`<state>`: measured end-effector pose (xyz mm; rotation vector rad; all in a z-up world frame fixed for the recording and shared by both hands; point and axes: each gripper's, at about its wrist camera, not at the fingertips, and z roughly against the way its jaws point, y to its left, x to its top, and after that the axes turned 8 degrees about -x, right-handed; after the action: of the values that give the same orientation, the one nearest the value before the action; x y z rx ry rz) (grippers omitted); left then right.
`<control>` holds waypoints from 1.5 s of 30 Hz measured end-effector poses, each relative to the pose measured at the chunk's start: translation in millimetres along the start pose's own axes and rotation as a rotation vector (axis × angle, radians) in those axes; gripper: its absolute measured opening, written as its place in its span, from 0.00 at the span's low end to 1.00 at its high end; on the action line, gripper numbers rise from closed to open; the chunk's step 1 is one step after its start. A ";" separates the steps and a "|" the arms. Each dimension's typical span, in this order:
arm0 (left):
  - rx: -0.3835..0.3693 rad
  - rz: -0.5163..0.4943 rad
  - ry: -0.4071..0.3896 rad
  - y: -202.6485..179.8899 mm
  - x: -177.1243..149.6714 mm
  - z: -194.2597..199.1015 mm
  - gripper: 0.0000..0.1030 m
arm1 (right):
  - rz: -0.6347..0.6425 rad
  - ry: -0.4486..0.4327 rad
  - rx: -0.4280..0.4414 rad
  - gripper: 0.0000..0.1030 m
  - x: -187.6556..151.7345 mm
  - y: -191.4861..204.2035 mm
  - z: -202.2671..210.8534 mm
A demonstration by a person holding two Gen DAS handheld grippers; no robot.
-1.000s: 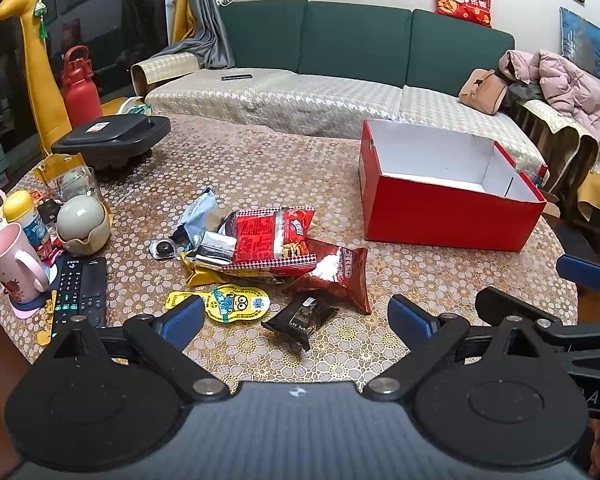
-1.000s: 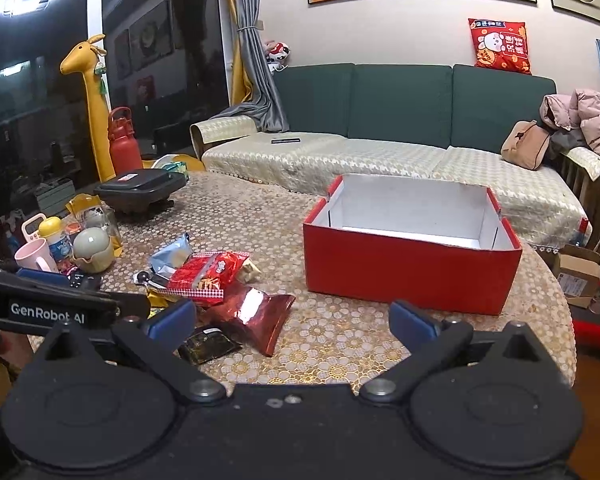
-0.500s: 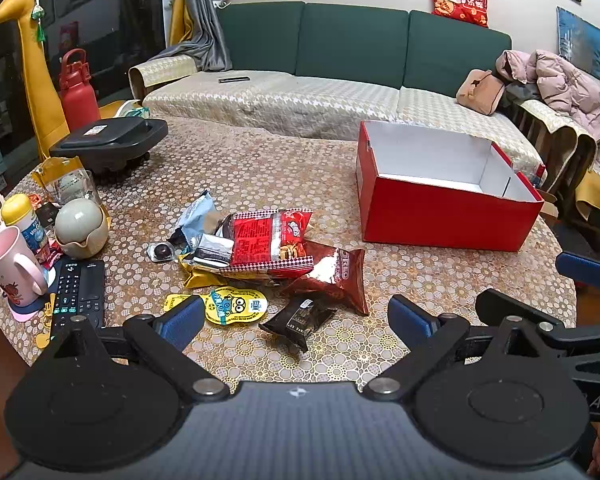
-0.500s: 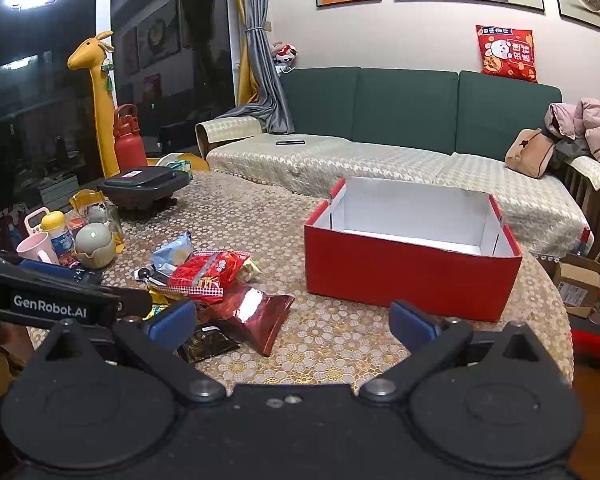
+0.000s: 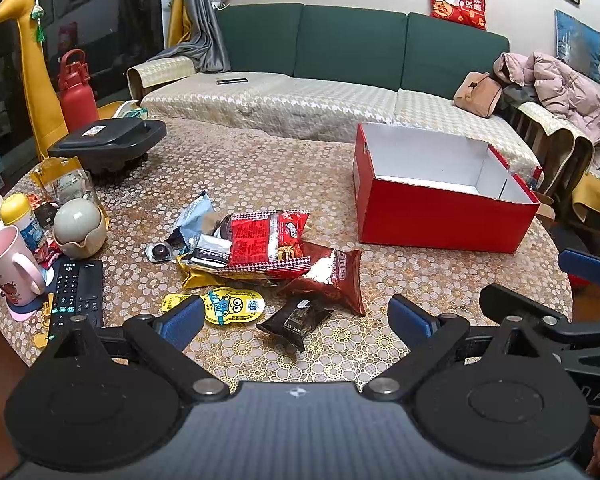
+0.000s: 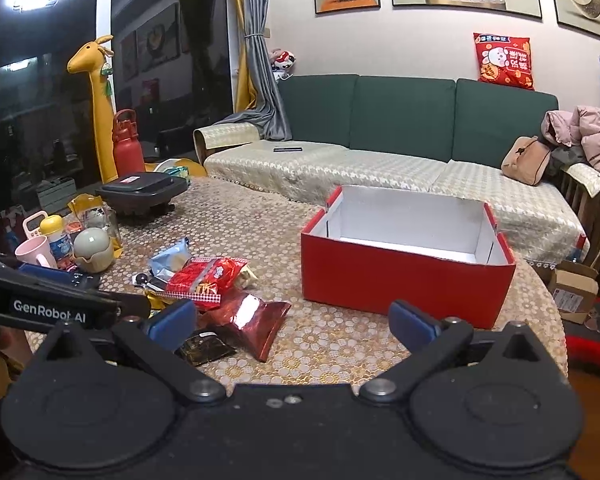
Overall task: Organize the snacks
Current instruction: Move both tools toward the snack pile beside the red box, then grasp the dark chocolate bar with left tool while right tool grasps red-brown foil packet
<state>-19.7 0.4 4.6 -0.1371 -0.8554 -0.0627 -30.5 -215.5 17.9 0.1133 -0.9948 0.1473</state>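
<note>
— How are the grippers held?
— The left gripper (image 5: 296,316) and right gripper (image 6: 292,320) are spread wide, nothing gripped.
— And the snacks?
— A snack pile (image 5: 268,248) is heaped on the counter (image 5: 260,168), left of the red box (image 5: 440,220) — well apart.

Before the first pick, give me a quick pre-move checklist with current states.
1. left gripper open, nothing held: ok.
2. right gripper open, nothing held: ok.
3. red box open-topped, visible interior bare; near floor hidden behind the front wall: ok.
4. Nearest target, small black packet, lies alone on the table, between the left gripper's fingers in view: ok.
5. Oreo bag partly under the red chip bag; overlapping pile: not ok for a clean single pick.
6. Contents sealed: cannot tell.
</note>
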 end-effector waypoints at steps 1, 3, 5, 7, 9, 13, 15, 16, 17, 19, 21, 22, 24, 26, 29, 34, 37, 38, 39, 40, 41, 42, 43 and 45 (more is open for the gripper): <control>-0.001 -0.001 0.000 -0.6 -0.2 0.0 0.96 | 0.000 0.002 -0.008 1.00 0.1 0.1 -0.2; -0.003 -0.001 -0.001 -1.1 -0.6 0.4 0.96 | 0.006 0.001 -0.007 1.00 -0.3 0.0 0.0; -0.003 -0.001 -0.001 -1.2 -0.6 0.4 0.96 | 0.005 -0.007 -0.007 0.99 -0.7 0.0 0.7; -0.005 0.000 0.001 -0.8 -1.1 -0.1 0.96 | 0.012 -0.011 -0.013 0.99 -1.3 1.0 0.0; -0.005 0.002 0.005 -0.1 -1.8 -1.3 0.96 | 0.021 -0.019 -0.031 0.99 -2.4 2.9 -1.3; -0.009 0.012 0.015 4.1 -3.2 -6.6 0.96 | 0.024 -0.006 -0.009 0.99 -3.3 2.2 -7.1; -0.010 0.019 0.025 6.7 -4.1 -10.9 0.96 | 0.033 0.005 -0.017 0.99 -4.0 3.4 -11.4; -0.012 0.023 0.030 8.3 -4.4 -13.1 0.96 | 0.035 0.018 -0.009 0.99 -4.1 3.3 -14.0; -0.014 0.026 0.035 10.0 -4.9 -15.5 0.96 | 0.036 0.035 0.000 0.99 -3.9 2.9 -17.5; -0.015 0.035 0.047 14.8 -5.8 -21.2 0.96 | 0.039 0.062 0.025 0.99 -3.9 2.1 -23.2; -0.021 0.047 0.063 19.5 -7.9 -27.7 0.96 | 0.056 0.100 0.025 0.99 -2.6 3.1 -30.9; -0.021 0.053 0.073 21.9 -9.0 -31.2 0.96 | 0.061 0.111 0.023 0.99 -2.5 3.2 -34.9; -0.019 0.067 0.098 27.4 -11.2 -40.1 0.96 | 0.062 0.131 0.025 0.99 -3.4 2.8 -42.3; -0.016 0.076 0.120 33.0 -13.5 -48.7 0.96 | 0.072 0.157 0.037 0.96 -4.4 2.9 -52.2; -0.021 0.075 0.136 39.2 -16.0 -58.7 0.96 | 0.142 0.165 0.030 0.93 -4.5 7.8 -68.2; -0.077 0.039 0.140 42.5 -17.3 -73.0 0.95 | 0.276 0.180 0.103 0.88 3.6 20.9 -101.1; -0.107 0.016 0.144 45.0 -17.6 -82.9 0.95 | 0.393 0.193 0.171 0.88 10.3 33.6 -125.3; -0.109 0.007 0.145 45.8 -17.8 -85.8 0.95 | 0.429 0.200 0.190 0.86 12.8 38.5 -134.2; -0.113 -0.003 0.148 46.0 -17.8 -88.9 0.95 | 0.455 0.204 0.199 0.86 15.1 43.2 -141.8; -0.118 -0.011 0.149 46.9 -17.8 -91.9 0.95 | 0.472 0.207 0.209 0.86 17.1 46.9 -148.5; -0.120 -0.019 0.150 47.6 -17.7 -95.0 0.95 | 0.483 0.212 0.225 0.85 18.7 50.2 -155.7; -0.122 -0.027 0.154 48.3 -17.5 -98.8 0.95 | 0.497 0.221 0.243 0.85 20.6 54.4 -163.1; -0.127 -0.035 0.157 48.8 -17.2 -101.8 0.95 | 0.511 0.226 0.250 0.84 21.1 57.6 -168.8; -0.130 -0.062 0.163 48.8 -16.7 -110.4 0.95 | 0.543 0.242 0.278 0.80 21.5 64.7 -180.2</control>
<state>57.3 32.5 -84.1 -0.2243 -0.6931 -0.1852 118.5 -121.1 -59.6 0.0746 -0.7393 0.7801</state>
